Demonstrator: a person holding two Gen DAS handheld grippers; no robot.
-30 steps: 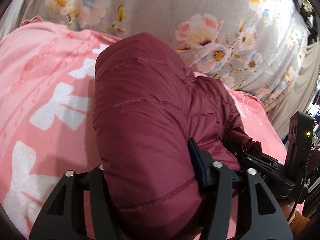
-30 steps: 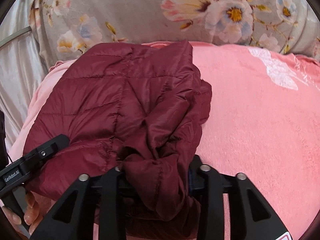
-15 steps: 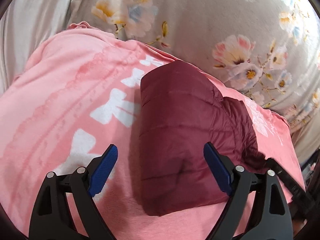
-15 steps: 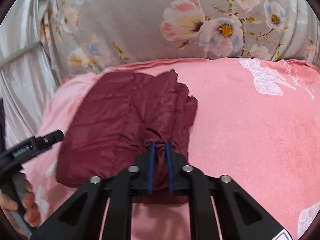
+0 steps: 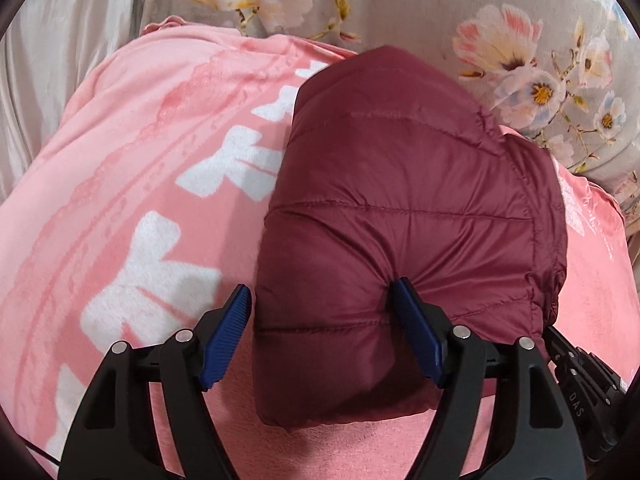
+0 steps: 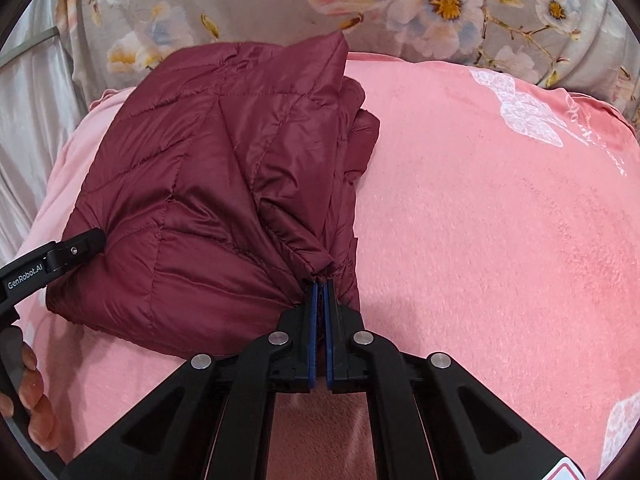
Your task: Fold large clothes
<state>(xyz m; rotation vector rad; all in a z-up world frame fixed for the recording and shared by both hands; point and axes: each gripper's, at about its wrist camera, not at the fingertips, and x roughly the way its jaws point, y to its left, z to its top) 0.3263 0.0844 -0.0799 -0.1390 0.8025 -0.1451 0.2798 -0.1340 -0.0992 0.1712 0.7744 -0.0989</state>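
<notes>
Centrally, the folded maroon puffer jacket sits between the half-open left gripper's pads; the right gripper pinches its hem at lower centre

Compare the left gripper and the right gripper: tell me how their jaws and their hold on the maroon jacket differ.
The left gripper has its jaws spread wide around a thick folded edge of the maroon jacket; the right gripper is clamped nearly shut on a thin bunch of fabric. The left takes the jacket's near-left corner, the right its near-right edge. Both have black frames and blue pads.
</notes>
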